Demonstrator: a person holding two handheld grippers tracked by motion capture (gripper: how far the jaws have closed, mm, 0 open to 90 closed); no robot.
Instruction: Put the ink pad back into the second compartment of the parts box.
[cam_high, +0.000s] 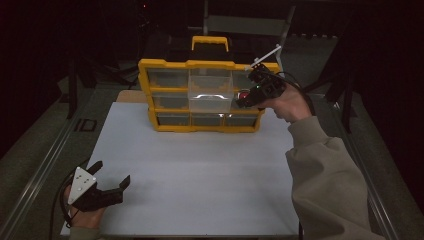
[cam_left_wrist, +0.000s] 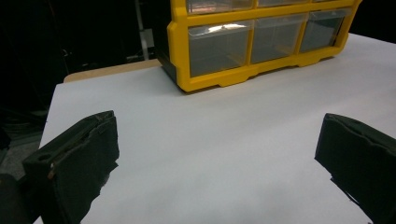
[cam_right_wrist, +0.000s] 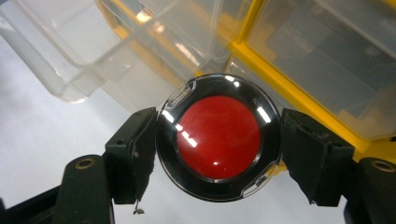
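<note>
Your right gripper (cam_right_wrist: 218, 140) pinches the red-and-black disc (cam_right_wrist: 218, 139) mid-frame beside the pulled-out clear drawer (cam_high: 210, 94); glossy rim could slip out; left gripper (cam_high: 111, 176) idles spread, lower left.

A yellow organizer (cam_high: 202, 95) with clear drawers stands upright at the far end of a white sheet (cam_high: 200, 170) on the table. Its middle drawer (cam_high: 210, 94) is pulled out toward the person. The right gripper (cam_high: 246, 98) is held at the organizer's right side, just beside that drawer, clamping a small red thing (cam_high: 243, 94). The left gripper (cam_high: 111, 177) rests near the sheet's near left corner, jaws spread wide.
</note>
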